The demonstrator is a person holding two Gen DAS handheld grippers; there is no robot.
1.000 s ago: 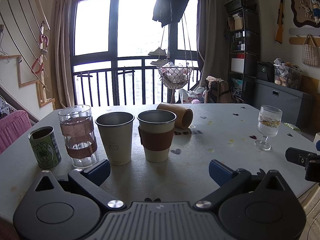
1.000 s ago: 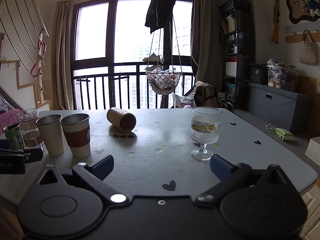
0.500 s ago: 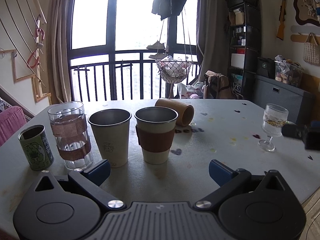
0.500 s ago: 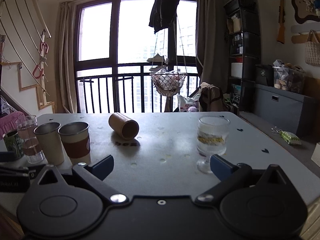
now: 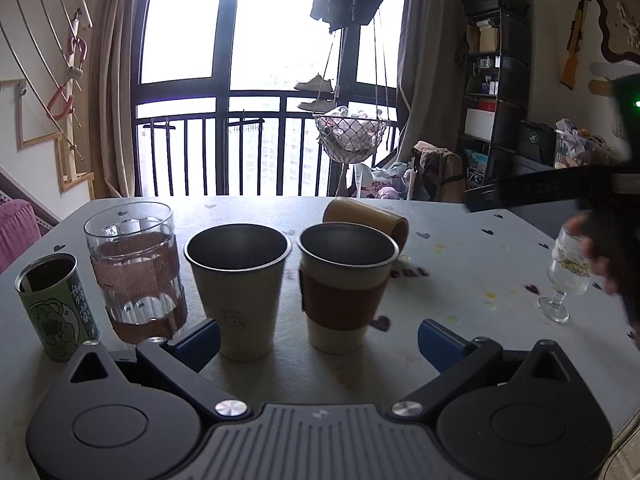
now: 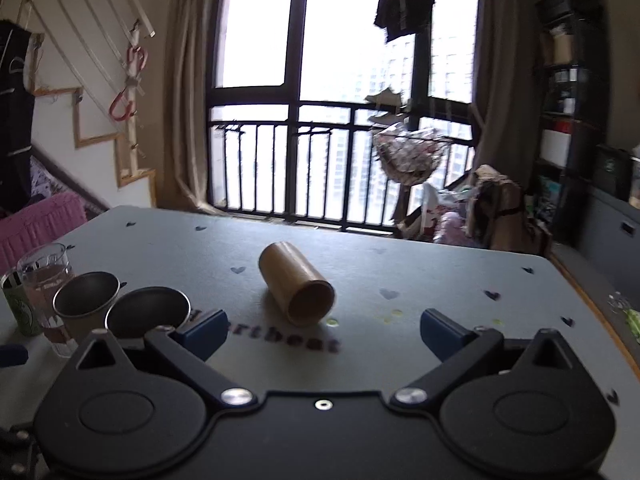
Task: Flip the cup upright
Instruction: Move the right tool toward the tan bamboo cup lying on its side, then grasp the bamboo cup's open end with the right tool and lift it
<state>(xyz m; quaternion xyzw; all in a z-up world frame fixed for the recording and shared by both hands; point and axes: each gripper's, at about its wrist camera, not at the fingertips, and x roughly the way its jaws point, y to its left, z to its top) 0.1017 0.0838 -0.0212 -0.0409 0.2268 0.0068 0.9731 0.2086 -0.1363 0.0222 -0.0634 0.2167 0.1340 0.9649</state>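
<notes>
A tan wooden cup [image 6: 296,282] lies on its side on the grey table [image 6: 420,272], its round end facing me. My right gripper [image 6: 322,330] is open and empty, raised above the table with the cup just beyond and between its blue fingertips [image 6: 204,330]. In the left wrist view the same cup [image 5: 366,220] lies behind the sleeved cup. My left gripper [image 5: 318,336] is open and empty, low over the table in front of the upright cups. The right gripper body [image 5: 560,188] shows there at the right edge.
A row stands upright at the left: green can [image 5: 56,300], glass with brown band [image 5: 138,268], cream steel cup [image 5: 238,292], steel cup with brown sleeve [image 5: 344,284]. A stemmed glass [image 5: 568,276] stands at the right. The steel cups [image 6: 116,312] sit left of my right gripper.
My right gripper has risen and moved forward and left toward the lying cup; the stemmed glass has left its view. My left gripper has edged closer to the upright cups.
</notes>
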